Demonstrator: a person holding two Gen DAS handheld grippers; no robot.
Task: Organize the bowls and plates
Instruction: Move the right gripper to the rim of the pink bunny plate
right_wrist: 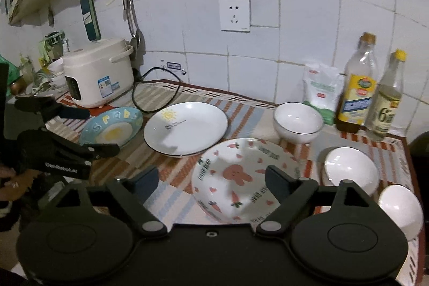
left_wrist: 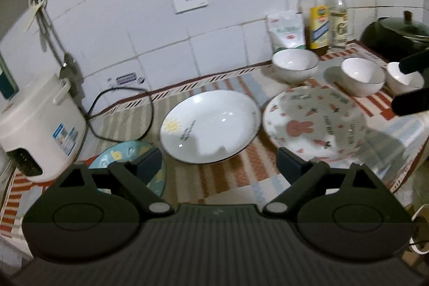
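Note:
On a striped cloth lie a white plate with a sun drawing (left_wrist: pixel 211 125) (right_wrist: pixel 186 127), a rabbit-print plate (left_wrist: pixel 313 122) (right_wrist: pixel 241 178) and a blue plate (left_wrist: pixel 128 154) (right_wrist: pixel 112 129). Three white bowls (right_wrist: pixel 297 122) (right_wrist: pixel 350 168) (right_wrist: pixel 399 208) stand to the right. My left gripper (left_wrist: pixel 219 165) (right_wrist: pixel 89 132) hovers open above the near edge of the white plate, holding nothing. My right gripper (right_wrist: pixel 211 182) (left_wrist: pixel 411 83) is open over the rabbit plate, clear of it, with nothing between its fingers.
A white rice cooker (right_wrist: pixel 99 74) with a looping black cord (right_wrist: pixel 161 87) stands at the left back. Two bottles (right_wrist: pixel 356 87) and a white pouch (right_wrist: pixel 320 90) line the tiled wall. A dark pot (left_wrist: pixel 394 34) sits at the far right. The counter's front edge is near.

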